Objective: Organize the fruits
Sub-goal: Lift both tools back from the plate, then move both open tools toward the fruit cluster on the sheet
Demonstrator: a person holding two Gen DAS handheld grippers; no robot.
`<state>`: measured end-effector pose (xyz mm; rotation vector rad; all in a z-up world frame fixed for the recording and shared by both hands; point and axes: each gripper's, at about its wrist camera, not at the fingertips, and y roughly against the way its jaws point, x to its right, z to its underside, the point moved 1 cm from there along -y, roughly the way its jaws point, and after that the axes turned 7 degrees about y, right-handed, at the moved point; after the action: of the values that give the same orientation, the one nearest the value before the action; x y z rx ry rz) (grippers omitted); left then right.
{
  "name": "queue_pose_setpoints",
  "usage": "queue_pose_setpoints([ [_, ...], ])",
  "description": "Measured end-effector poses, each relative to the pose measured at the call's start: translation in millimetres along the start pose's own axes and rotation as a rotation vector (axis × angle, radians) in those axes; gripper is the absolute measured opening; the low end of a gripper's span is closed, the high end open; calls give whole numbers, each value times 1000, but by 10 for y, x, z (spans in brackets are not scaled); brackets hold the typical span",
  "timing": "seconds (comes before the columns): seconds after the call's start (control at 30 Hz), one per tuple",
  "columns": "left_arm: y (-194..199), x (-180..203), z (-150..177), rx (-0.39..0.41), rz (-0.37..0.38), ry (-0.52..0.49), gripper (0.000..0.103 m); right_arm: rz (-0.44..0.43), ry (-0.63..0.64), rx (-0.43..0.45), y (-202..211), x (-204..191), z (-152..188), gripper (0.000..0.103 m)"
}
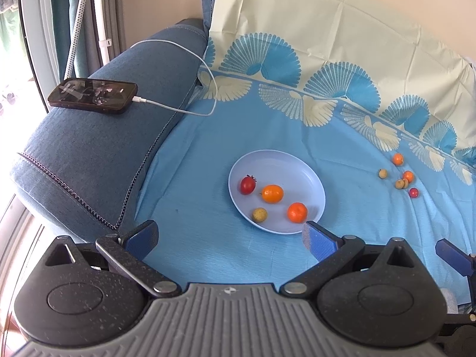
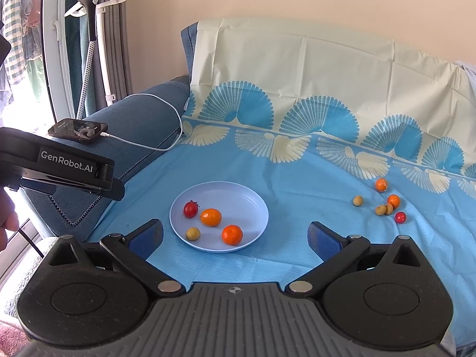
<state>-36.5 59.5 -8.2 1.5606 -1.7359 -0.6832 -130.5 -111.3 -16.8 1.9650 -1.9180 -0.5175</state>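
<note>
Plate holds four fruits; six lie loose on cloth

- Left gripper: speckled black housing, two round hubs, a ribbed grey centre plate with a small compass-like mark, silver pivot screws, and blue textured pads on its jaws.
- Right gripper: the same build and colours.
- In the right wrist view, the left gripper's side reads "GenRobot.AI" in white.

Four fruits resting on the pale blue plate: tomato, two oranges, one yellowish. Six more scattered well right of the plate.
</note>
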Motion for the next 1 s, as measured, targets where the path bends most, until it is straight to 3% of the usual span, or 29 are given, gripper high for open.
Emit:
queue_pose_setpoints([
  [0.6, 505, 408, -498, 10, 57, -24, 103, 53, -131, 9, 46, 407, -73, 102],
  [0.87, 1236, 1005, -1065, 134, 44, -117, 103, 173, -231, 8, 127, 978, -53, 102],
  [1.0, 1594, 1304, -1311, 173, 105, -98, 103, 267, -300, 5, 177, 1387, 14, 102],
])
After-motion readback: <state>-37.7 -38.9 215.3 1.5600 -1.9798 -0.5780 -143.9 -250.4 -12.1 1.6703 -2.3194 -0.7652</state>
